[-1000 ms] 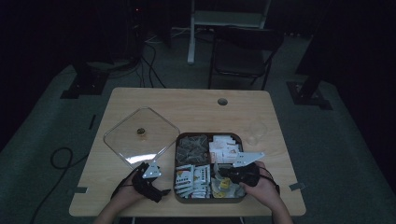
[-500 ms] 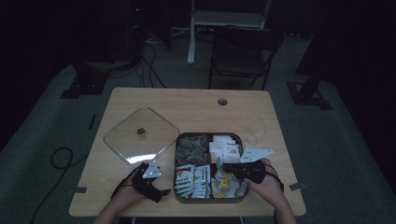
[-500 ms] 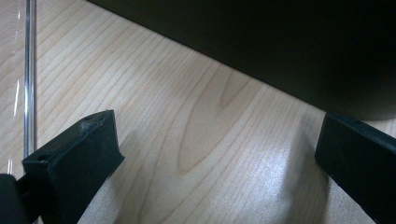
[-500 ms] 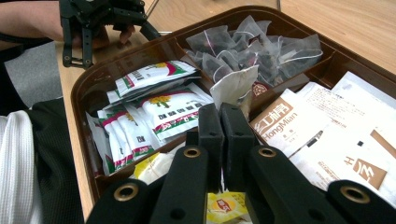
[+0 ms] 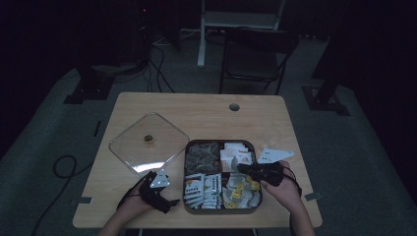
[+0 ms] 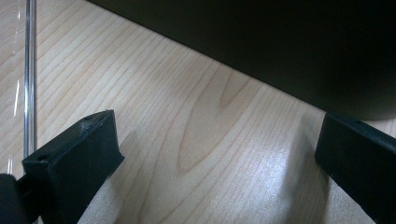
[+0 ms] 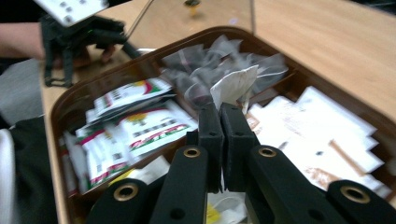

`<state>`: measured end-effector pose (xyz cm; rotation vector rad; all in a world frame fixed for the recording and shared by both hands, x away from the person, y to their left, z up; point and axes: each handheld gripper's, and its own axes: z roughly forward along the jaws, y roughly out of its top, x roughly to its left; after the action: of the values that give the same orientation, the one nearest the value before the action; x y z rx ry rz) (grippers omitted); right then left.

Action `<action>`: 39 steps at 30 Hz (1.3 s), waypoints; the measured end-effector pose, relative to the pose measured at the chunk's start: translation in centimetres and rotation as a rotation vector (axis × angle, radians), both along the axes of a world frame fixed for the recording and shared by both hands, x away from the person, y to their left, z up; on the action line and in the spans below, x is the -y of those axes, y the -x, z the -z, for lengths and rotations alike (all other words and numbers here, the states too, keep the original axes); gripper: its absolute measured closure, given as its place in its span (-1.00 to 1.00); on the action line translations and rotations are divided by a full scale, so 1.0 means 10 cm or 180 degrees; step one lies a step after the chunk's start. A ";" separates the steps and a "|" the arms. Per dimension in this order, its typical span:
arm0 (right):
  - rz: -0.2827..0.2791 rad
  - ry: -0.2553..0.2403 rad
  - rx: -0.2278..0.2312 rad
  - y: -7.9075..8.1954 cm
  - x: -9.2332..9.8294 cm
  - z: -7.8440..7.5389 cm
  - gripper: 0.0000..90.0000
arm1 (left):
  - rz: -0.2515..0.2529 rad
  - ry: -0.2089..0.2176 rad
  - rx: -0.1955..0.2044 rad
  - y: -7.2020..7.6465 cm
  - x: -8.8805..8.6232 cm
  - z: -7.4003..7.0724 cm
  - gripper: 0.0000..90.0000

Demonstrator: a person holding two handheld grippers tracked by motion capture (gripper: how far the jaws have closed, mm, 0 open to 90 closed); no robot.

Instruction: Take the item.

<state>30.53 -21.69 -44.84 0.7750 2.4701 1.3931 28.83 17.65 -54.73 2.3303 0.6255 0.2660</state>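
My right gripper [image 7: 221, 122] pinches a small white paper packet [image 7: 234, 85]; its lower part is hidden between the black jaws. Beyond the tips, the clear-wrapped dark sachets [image 7: 196, 70] blur together and I can't count them. The brown four-compartment plastic tray [image 7: 63, 112] is cut off at the bottom edge, and the print on the white-and-green packets [image 7: 140, 122] left of the jaws is unreadable.

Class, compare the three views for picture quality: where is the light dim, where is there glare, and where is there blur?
High view: dim all over, the room dark, the table weakly lit. Left gripper view: sharp wood grain with a soft sheen between the fingers, and a dark shape across the top. Right gripper view: brighter; the right gripper is crisp, but the sachet it pinches and the tray are blurred.
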 end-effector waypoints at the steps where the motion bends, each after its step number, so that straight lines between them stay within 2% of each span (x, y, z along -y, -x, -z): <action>1: 0.0002 -0.0005 0.0003 -0.01 0.01 -0.01 0.96 | -0.0001 0.0001 0.0000 0.00 0.00 0.00 -0.99; 10: 0.0193 -0.0066 0.0111 -0.12 0.15 -0.14 0.96 | -0.0002 0.0003 -0.0004 0.00 0.00 0.00 -0.99; 13: 0.0299 -0.0096 0.0189 -0.15 0.19 -0.18 0.96 | 0.0002 0.0000 0.0007 0.00 0.00 0.00 -0.99; 16: 0.0419 -0.0112 0.0250 -0.20 0.24 -0.22 0.96 | -0.0002 0.0002 0.0004 0.00 0.00 0.00 -0.99; 23: 0.0853 -0.0116 0.0448 -0.33 0.34 -0.25 0.96 | 0.0006 -0.0011 0.0001 0.00 0.00 0.00 -0.99; 34: 0.1286 -0.0167 0.0528 -0.53 0.58 -0.27 0.96 | 0.0003 -0.0007 0.0003 0.00 0.00 0.00 -0.99; 39: 0.1439 -0.0181 0.0479 -0.61 0.70 -0.23 0.96 | 0.0003 -0.0008 0.0003 0.00 0.00 0.00 -0.99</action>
<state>36.64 -28.65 -42.53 1.1106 1.9860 1.2972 28.84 17.65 -54.72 2.3329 0.6238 0.2675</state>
